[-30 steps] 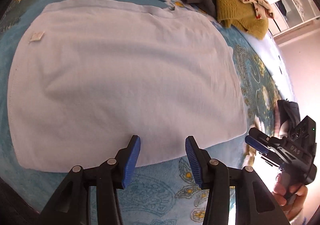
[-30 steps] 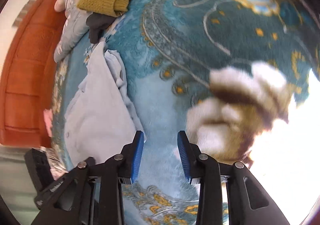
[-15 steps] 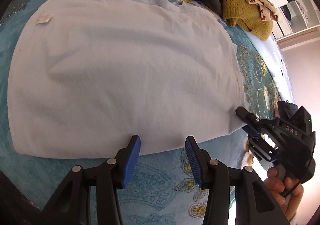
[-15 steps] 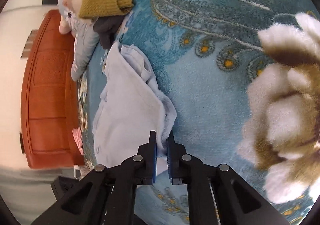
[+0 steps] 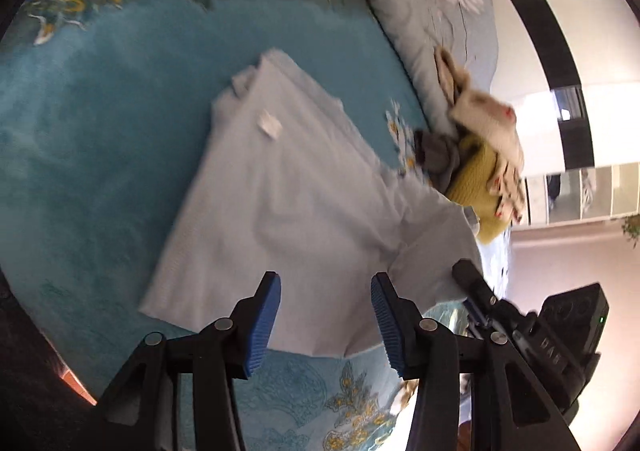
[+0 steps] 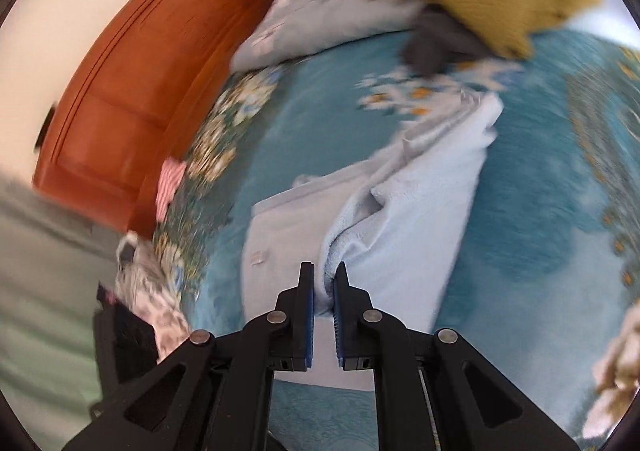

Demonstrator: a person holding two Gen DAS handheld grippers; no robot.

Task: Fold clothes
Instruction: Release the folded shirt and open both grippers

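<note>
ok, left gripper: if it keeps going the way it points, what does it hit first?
Probably the pale blue garment, spread on the bed right ahead of the open left gripper. Depth is hard to judge.

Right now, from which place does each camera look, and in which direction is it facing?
Left wrist: sits behind the open left gripper, looks down at the light blue garment on the teal bedspread; the right gripper shows at right.
Right wrist: sits behind the right gripper, shut on the garment's edge, its jaws having just closed; faces the orange headboard.
Shared: the garment, bedspread and the clothes pile.
</note>
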